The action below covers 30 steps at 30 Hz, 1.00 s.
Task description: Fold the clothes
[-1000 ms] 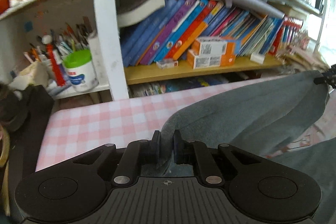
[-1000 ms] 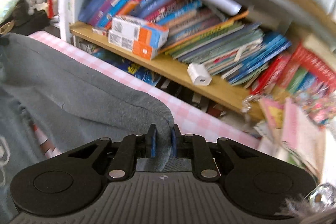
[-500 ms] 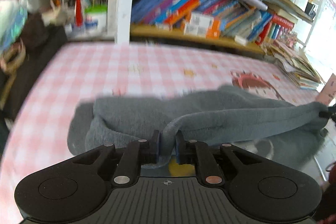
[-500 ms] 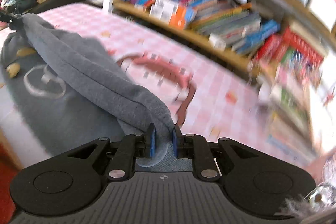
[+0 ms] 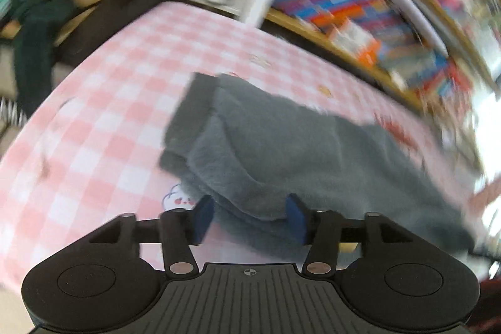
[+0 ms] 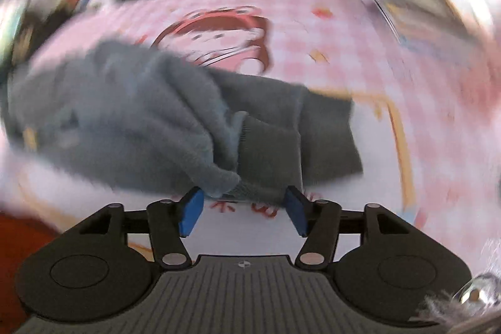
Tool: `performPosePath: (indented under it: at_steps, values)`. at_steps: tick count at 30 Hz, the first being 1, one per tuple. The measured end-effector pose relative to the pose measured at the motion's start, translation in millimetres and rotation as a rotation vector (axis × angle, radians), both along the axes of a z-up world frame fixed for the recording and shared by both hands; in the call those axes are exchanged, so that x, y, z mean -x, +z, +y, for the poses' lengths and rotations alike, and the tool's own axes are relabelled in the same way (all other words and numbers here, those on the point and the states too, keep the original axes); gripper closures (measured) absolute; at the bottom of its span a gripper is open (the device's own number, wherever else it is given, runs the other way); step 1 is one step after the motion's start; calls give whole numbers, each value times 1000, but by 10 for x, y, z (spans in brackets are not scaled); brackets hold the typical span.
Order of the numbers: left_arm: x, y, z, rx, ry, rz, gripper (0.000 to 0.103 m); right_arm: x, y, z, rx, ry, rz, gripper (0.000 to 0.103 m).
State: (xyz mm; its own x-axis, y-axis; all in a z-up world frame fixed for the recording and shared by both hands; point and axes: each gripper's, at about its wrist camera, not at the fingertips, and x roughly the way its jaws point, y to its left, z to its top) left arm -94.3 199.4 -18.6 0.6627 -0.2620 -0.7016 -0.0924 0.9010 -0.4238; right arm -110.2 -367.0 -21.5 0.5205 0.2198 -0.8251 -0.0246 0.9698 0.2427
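A grey fleece garment point(image 5: 281, 143) lies folded over itself on the pink checked tablecloth point(image 5: 103, 121). My left gripper point(image 5: 249, 216) hovers at the garment's near edge; its jaws are opening, and the cloth lies loose between the blue pads point(image 5: 202, 216) without being pinched. In the right wrist view the same grey garment point(image 6: 150, 121) shows a darker ribbed cuff point(image 6: 269, 155) at its near end. My right gripper point(image 6: 244, 212) is also opening, and the cuff edge rests free between its blue pads point(image 6: 191, 210). Both views are blurred by motion.
A bookshelf point(image 5: 375, 30) packed with books runs along the table's far side. A dark bag point(image 5: 40, 30) and a pile of colourful things sit beyond the table's left end. A cartoon print point(image 6: 225, 33) marks the tablecloth point(image 6: 391, 58) past the garment.
Both grippers carried the pinched grey cloth down and over onto the table, rolled, and their jaws parted, dropping the fold onto the rest of the garment.
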Motion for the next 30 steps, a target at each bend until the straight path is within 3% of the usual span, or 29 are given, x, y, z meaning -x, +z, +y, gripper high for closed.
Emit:
performPosePath:
  at_steps: [7,10,14,16,18,22,24,27,30]
  values:
    - [70,-85,192,171,122,0,48,75,-120,-462,-584,-462,134,37]
    - [79,-131,279,274,190,-11,48,73,-223,-491,-705,-588,170,37]
    - [80,-240,386,429,325,-2,48,67,-386,-483,-834,-767,195,51]
    - [85,-304,410,496,387,3,48,47,-448,-435,-846,-815,199,56]
    - [71,-356,412,534,431,10,49,20,-487,-407,-820,-832,213,68]
    - [-31,-436,381,560,487,25,52,-43,-460,-431,-777,-819,200,83]
    - [-95,-457,359,547,505,34,56,-121,-331,-413,-725,-760,150,89]
    - [-201,-458,323,501,512,43,67,-251,112,-351,-631,-591,-43,92]
    - [-235,-458,318,489,514,55,68,-240,625,-353,-584,-434,-295,94]
